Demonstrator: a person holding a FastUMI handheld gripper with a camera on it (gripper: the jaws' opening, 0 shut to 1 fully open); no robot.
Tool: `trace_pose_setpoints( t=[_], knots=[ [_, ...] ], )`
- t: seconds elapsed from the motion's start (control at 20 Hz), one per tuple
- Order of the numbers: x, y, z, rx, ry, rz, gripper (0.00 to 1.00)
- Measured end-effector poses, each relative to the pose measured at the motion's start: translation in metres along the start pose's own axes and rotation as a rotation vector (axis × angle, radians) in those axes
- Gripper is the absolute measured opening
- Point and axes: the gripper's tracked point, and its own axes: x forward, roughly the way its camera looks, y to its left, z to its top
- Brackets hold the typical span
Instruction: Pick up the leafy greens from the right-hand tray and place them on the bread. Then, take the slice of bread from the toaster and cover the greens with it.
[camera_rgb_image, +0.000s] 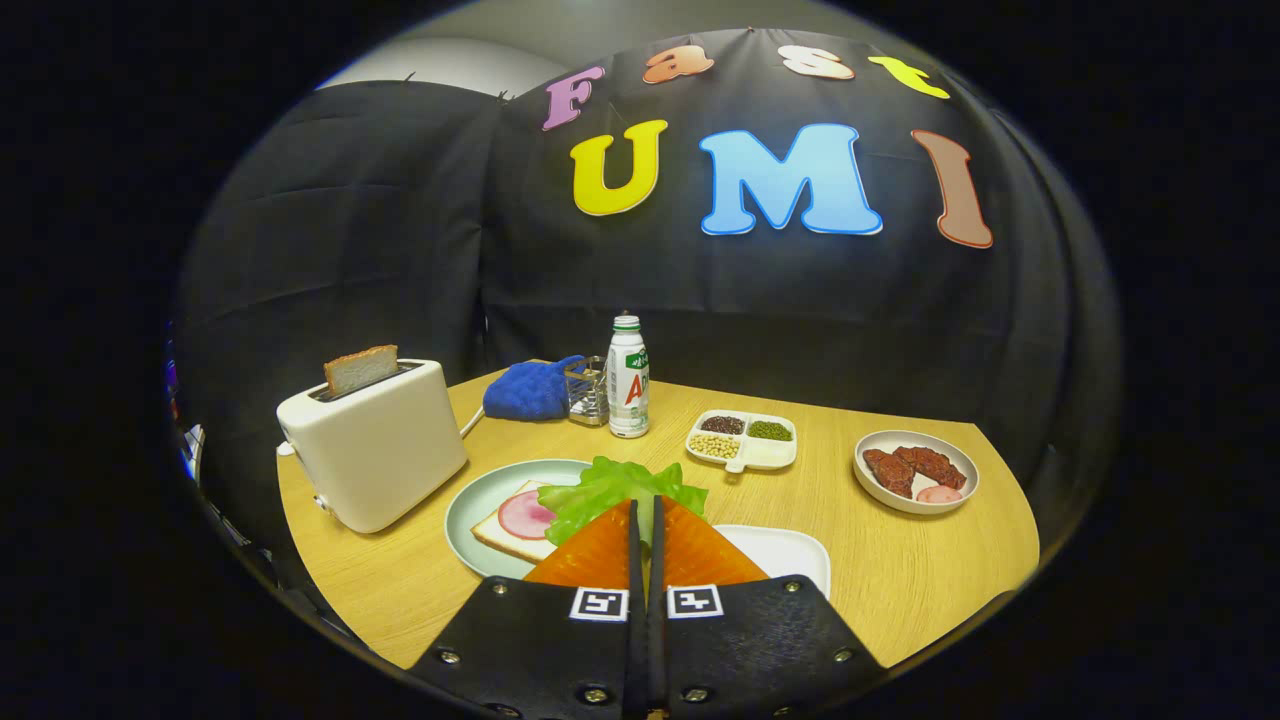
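The gripper (645, 520) is almost closed, and its two fingers pinch the greens (620, 488) at the near edge. The leaf is up off the counter (900, 580) — it fans out just ahead of the fingertips. It spreads wide from side to side, so its long way runs across the fingers, and its frilly edge points away from them.

Just beyond and to the left sits a plate (470, 510) with bread (500, 540) and a round pink slice of ham (524, 514) on top. The leaf hangs partly over it. A white tray (790, 550) lies right of the fingers.

The leaf is thin and floppy, so it could slip out of the pinch. It could also land half off the bread, because it is wider than the bread looks.

Farther left, the toaster (375, 450) holds a slice (360, 368) standing up in its slot.
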Motion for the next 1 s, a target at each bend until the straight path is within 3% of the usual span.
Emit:
trace_pose_setpoints(
  t=[0.55,1.0],
  knots=[
    [0.037,0.072,0.002,0.005,0.003,0.107,0.0],
    [0.07,0.093,-0.016,0.008,0.042,0.128,0.0]
  ],
)
